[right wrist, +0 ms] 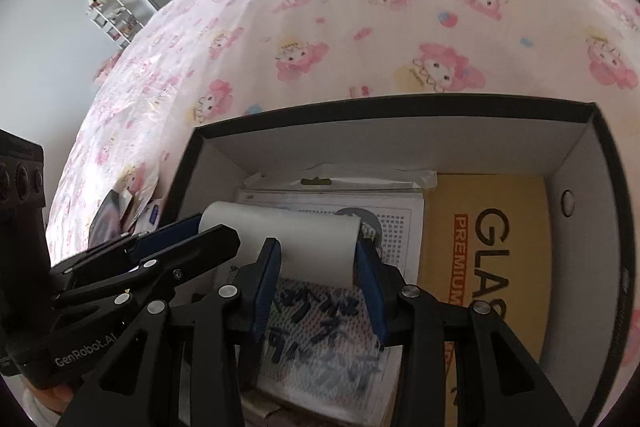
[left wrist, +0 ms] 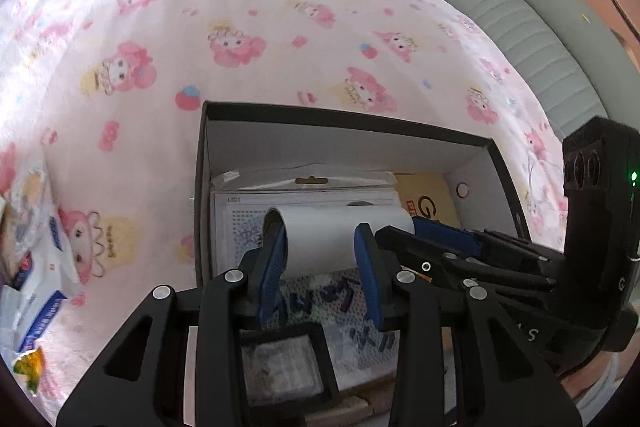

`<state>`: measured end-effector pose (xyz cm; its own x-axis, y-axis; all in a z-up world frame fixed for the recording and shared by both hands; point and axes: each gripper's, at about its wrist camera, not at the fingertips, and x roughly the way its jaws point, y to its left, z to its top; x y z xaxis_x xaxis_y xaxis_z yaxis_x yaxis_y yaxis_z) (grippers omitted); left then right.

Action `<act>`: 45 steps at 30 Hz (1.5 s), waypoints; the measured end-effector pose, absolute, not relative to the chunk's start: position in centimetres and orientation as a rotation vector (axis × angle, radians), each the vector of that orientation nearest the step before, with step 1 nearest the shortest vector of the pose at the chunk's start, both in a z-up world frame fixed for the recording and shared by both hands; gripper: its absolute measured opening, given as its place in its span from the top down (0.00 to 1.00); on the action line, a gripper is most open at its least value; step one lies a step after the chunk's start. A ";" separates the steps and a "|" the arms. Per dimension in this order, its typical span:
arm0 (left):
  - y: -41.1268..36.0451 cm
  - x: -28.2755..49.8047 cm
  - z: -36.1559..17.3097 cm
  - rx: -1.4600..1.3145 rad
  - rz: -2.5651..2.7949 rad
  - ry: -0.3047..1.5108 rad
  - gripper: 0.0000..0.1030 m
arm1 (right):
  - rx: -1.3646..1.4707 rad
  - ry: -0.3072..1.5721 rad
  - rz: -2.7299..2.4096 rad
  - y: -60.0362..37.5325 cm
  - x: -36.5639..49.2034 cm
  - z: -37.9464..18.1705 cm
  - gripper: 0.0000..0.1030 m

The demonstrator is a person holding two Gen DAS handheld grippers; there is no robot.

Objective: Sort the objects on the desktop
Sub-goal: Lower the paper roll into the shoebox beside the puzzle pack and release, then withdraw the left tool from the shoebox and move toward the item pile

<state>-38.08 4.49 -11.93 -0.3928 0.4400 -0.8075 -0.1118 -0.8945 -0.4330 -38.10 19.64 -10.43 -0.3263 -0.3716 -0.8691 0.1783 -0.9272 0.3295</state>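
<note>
A white paper roll (left wrist: pixel 336 239) lies crosswise in an open black box (left wrist: pixel 348 117) with white inner walls. It rests over a flat printed packet (left wrist: pixel 304 291). My left gripper (left wrist: pixel 320 259) hangs over the roll, jaws apart. One blue pad sits at the roll's left end and the other in front of its middle. In the right wrist view the roll (right wrist: pixel 296 235) lies the same way. My right gripper (right wrist: pixel 318 283) is apart too, its right pad at the roll's right end. Neither pair of pads pinches the roll across.
A yellow carton (right wrist: pixel 492 247) lies flat in the box (right wrist: pixel 400 109) to the right of the packet. The box stands on a pink cartoon-print cloth (left wrist: pixel 240 7). Loose packets (left wrist: pixel 36 267) lie on the cloth left of the box. A grey chair back (left wrist: pixel 532 27) rises at the right.
</note>
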 end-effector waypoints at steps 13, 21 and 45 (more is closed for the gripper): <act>4.0 -36.4 -9.9 -1.376 2.408 -0.338 0.62 | 1.533 -0.212 -2.360 21.0 -37.4 -9.5 0.65; 7.6 -34.2 -11.3 -1.521 2.271 -0.124 0.62 | 1.635 -0.084 -2.306 21.2 -35.4 -9.6 0.65; 8.0 -39.5 -12.4 -1.518 2.341 -0.161 0.73 | 1.562 -0.058 -2.428 20.4 -37.2 -9.2 0.64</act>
<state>-39.53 7.97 -12.41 -0.3677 0.3458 -0.8633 -0.2241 -0.9339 -0.2786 -37.18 20.44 -9.15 -0.3919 -0.2328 -0.8901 0.1902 -0.9670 0.1692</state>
